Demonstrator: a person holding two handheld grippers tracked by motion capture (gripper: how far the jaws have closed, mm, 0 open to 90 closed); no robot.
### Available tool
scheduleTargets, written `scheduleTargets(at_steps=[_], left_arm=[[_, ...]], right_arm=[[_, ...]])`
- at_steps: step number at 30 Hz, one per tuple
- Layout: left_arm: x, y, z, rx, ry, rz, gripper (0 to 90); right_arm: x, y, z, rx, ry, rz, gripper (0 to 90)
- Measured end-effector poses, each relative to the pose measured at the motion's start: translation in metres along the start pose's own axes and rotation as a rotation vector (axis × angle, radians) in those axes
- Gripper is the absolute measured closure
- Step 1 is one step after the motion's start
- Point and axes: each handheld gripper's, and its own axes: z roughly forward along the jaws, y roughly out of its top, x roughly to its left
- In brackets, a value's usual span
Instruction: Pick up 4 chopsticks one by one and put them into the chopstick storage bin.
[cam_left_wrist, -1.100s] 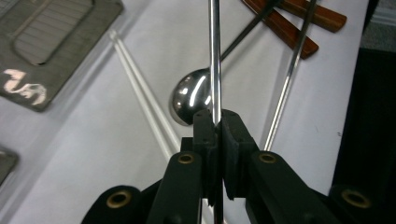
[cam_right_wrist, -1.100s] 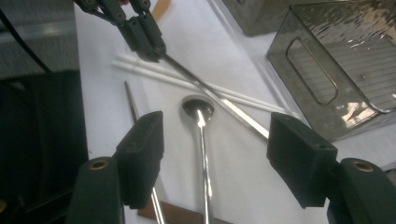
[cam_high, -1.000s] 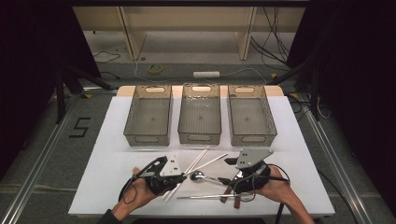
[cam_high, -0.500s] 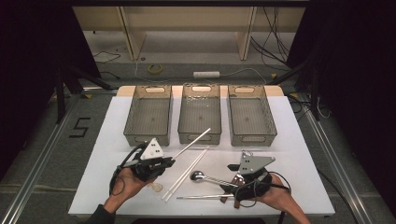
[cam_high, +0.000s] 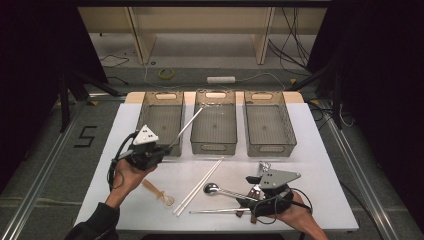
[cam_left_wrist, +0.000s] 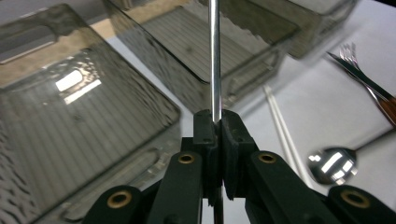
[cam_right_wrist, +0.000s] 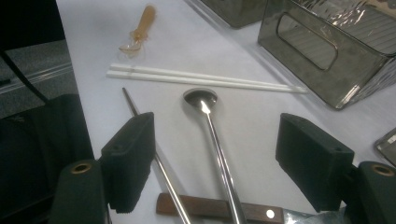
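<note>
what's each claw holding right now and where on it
The left claw is shut on a metal chopstick, near its lower end. The right claw is open, holding nothing, with the spoon lying between its jaws.

The left hand (cam_high: 127, 175) is lifted off the table at its left side, forearm coming in from the bottom edge, and the left gripper (cam_left_wrist: 216, 125) points up and away with its jaws pressed tight together. The right hand (cam_high: 292, 212) sits low near the bottom right, and the right gripper (cam_right_wrist: 217, 154) aims leftward along the table, its jaws standing wide apart, having just been opening.
</note>
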Motion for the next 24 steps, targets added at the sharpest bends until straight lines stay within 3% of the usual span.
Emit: scheduleTargets(at_steps=[5,13,24], left_arm=[[0.022,0.007,0.008,-0.010,0.046,-0.052,85.3],[0.059,0.020,0.019,-0.035,0.100,-0.139,85.3],[0.093,0.025,0.037,-0.001,0.180,-0.188,85.2]], right_arm=[[0.002,-0.003,-0.001,0.000,0.012,0.028,29.2],[0.005,-0.004,-0.002,-0.007,0.013,0.033,27.8],[0.008,-0.004,-0.002,-0.013,0.035,0.037,27.3]])
